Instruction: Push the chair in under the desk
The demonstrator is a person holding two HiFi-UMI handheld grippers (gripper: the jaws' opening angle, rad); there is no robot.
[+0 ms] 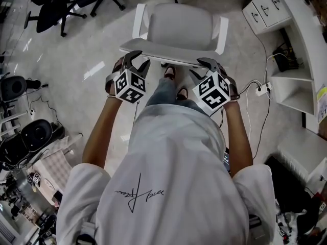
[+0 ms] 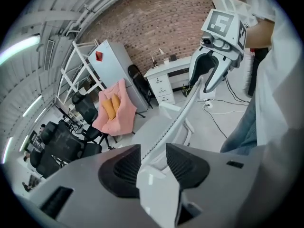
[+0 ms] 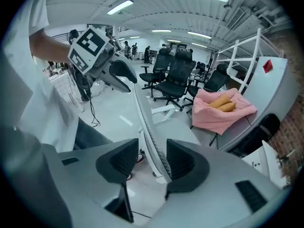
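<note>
**Stance at the chair, before the push.** The person stands directly behind the chair (image 1: pixel 176 27), which rests on the open floor (image 1: pixel 92 50) with its seat facing away. Its backrest (image 1: pixel 163 56) shows as a thin top edge just ahead of the person's feet.

The left tool (image 1: pixel 137 60) straddles the left end of that edge and the right tool (image 1: pixel 204 68) the right end. Both gripper views show the rim running between the pads. Each tool is released: a gap remains on at least one side of the rim, so neither is clenched on the backrest.

**Progress.** The chair is not under any table. The white table (image 1: pixel 299 22) lies off to the right, well apart from the seat, and nothing overhangs the chair. By this reading only the approach is done. Closing on the rim or bracing against it, then rolling the chair to the table and under it, all appear to remain.

**Containers.**
- The drawer unit (image 1: pixel 265 6) beside the table has its drawers shut, so its contents cannot be told.
- An open shelf compartment (image 1: pixel 291 70) below the table top holds a dark item with trailing cables, too small to identify.
- In the gripper views a pink cloth (image 3: pixel 223 110), draped over a distant seat, cradles two yellow-orange elongated things (image 3: pixel 222 103).
</note>
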